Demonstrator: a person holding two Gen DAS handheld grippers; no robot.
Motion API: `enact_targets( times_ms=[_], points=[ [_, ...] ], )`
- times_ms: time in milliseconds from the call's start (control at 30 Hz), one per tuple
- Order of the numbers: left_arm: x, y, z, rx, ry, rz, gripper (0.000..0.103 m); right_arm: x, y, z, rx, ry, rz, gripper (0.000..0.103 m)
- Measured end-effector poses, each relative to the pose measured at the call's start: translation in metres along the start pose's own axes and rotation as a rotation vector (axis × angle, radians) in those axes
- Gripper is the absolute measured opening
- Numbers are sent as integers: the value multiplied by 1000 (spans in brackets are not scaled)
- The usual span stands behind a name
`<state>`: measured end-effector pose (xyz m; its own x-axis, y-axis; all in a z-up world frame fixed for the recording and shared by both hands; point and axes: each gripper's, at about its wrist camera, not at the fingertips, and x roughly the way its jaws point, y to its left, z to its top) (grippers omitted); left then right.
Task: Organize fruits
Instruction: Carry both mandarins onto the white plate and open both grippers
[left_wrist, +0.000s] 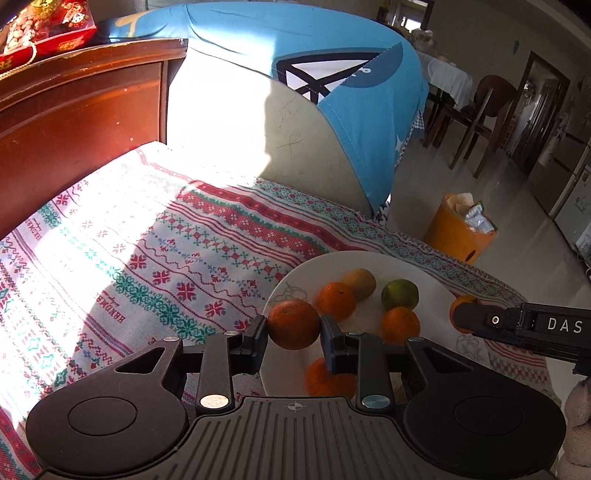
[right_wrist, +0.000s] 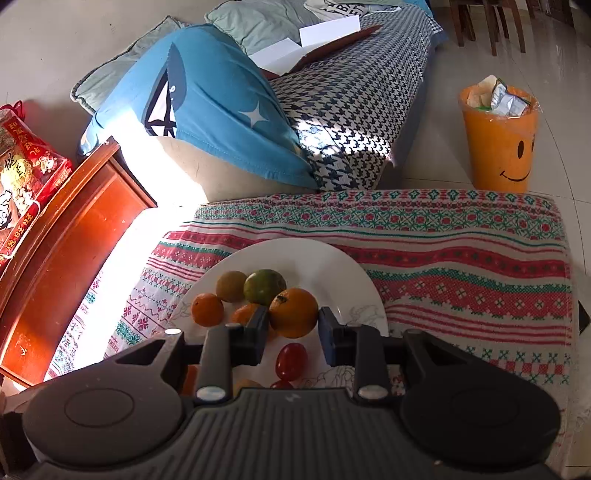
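Observation:
A white plate (left_wrist: 436, 295) sits on the patterned tablecloth and holds several oranges, a green citrus (left_wrist: 399, 294) and a yellowish fruit (left_wrist: 360, 282). My left gripper (left_wrist: 293, 326) is shut on an orange (left_wrist: 293, 324) held above the plate's left rim. My right gripper (right_wrist: 293, 325) is shut on another orange (right_wrist: 293, 312) just above the plate (right_wrist: 343, 266); it also shows in the left wrist view (left_wrist: 460, 314). Red cherry tomatoes (right_wrist: 291, 360) lie on the plate below the right gripper.
The patterned tablecloth (left_wrist: 147, 240) covers the table. A wooden cabinet (left_wrist: 74, 110) with a red gift box (left_wrist: 44, 29) stands at the left. A blue cushion (left_wrist: 332, 74) lies beyond the table. An orange smiley bin (right_wrist: 500, 140) stands on the floor.

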<state>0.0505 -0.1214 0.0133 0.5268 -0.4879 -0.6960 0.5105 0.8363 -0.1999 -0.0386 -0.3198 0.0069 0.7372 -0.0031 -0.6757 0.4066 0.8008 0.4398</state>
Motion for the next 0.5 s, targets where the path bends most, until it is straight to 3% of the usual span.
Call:
enact_targets(
  times_ms=[267,400,500],
  points=[
    [-2,-18,-5,43,21,-33,30,-9,2,3,25,-3,20,36],
    [-12,-31,-3,87,16,-6,48,-20,4,6,28,-12,-6,43],
    [-19,-37,0,104,31,-8,53,-30,6,7,10,-23,-52,48]
  ],
)
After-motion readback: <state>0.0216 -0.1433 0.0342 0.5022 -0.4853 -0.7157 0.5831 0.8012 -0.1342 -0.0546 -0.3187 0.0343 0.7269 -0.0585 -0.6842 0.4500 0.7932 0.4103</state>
